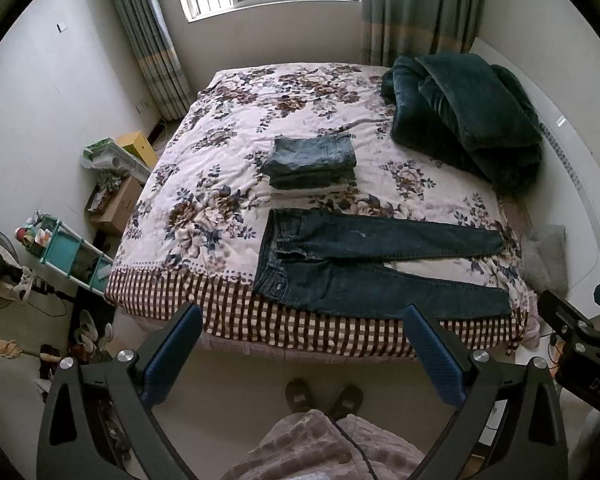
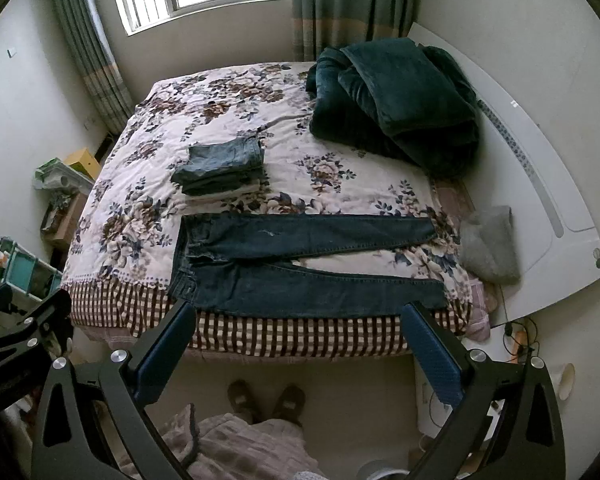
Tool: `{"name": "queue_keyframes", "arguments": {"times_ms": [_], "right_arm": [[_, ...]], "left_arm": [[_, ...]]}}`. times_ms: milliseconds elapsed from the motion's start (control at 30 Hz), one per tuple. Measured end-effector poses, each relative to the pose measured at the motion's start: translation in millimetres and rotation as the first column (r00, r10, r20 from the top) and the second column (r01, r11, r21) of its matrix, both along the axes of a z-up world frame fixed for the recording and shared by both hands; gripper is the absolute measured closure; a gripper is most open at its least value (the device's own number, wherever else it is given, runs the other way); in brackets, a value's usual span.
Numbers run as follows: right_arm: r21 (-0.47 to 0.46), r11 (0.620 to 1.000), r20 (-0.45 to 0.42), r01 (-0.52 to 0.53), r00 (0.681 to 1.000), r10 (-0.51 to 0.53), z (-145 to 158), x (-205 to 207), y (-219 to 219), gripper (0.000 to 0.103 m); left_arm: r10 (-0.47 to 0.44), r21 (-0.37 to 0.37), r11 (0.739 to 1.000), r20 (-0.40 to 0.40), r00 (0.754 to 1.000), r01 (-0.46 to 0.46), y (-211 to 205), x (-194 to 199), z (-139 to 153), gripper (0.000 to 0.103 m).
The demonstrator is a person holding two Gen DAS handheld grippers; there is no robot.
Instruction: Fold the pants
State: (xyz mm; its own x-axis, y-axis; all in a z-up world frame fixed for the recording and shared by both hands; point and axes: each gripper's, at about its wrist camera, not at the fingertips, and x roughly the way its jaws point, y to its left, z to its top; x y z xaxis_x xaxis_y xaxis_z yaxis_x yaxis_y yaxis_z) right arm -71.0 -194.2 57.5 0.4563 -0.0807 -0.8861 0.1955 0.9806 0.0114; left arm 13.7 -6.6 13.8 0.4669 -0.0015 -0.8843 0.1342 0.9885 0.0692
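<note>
**Both grippers spread above the bed edge; jeans laid flat**

Left wrist view: The left gripper (image 1: pixel 302 350) has its jaws spread wide with nothing between them. It hangs clear of the bed (image 1: pixel 220 312), pointing steeply down at the near edge. The dark jeans (image 1: pixel 376 268) lie flat on the floral quilt (image 1: pixel 228 148) near that edge, waistband to the left, both legs running to the right and slightly apart. Beyond them sits a stack of folded jeans (image 1: pixel 312 162). A dark green blanket (image 1: pixel 468 120) is heaped at the far right corner. The person's slippered feet (image 1: pixel 324 396) stand on the floor below. Part of the right gripper (image 1: pixel 580 344) enters at the right border.

Right wrist view: The right gripper (image 2: pixel 298 348) is likewise spread, empty, and clear of the bed. The dark jeans (image 2: pixel 300 264) lie just past its fingertips. The folded stack (image 2: pixel 222 166) rests behind them; a grey cloth (image 2: pixel 488 244) lies at the bed's right side.
</note>
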Motion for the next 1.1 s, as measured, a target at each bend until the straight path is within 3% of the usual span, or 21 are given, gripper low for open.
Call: {"name": "queue_keyframes", "arguments": {"times_ms": [1100], "right_arm": [[0.006,1.0,0.008,-0.013,1.0,0.013,9.8,0.8,1.4,0.0]], "left_arm": [[0.005,-0.009,1.0,0.015,1.0,-0.005,4.1,5.9,18.6,0.0]]}}
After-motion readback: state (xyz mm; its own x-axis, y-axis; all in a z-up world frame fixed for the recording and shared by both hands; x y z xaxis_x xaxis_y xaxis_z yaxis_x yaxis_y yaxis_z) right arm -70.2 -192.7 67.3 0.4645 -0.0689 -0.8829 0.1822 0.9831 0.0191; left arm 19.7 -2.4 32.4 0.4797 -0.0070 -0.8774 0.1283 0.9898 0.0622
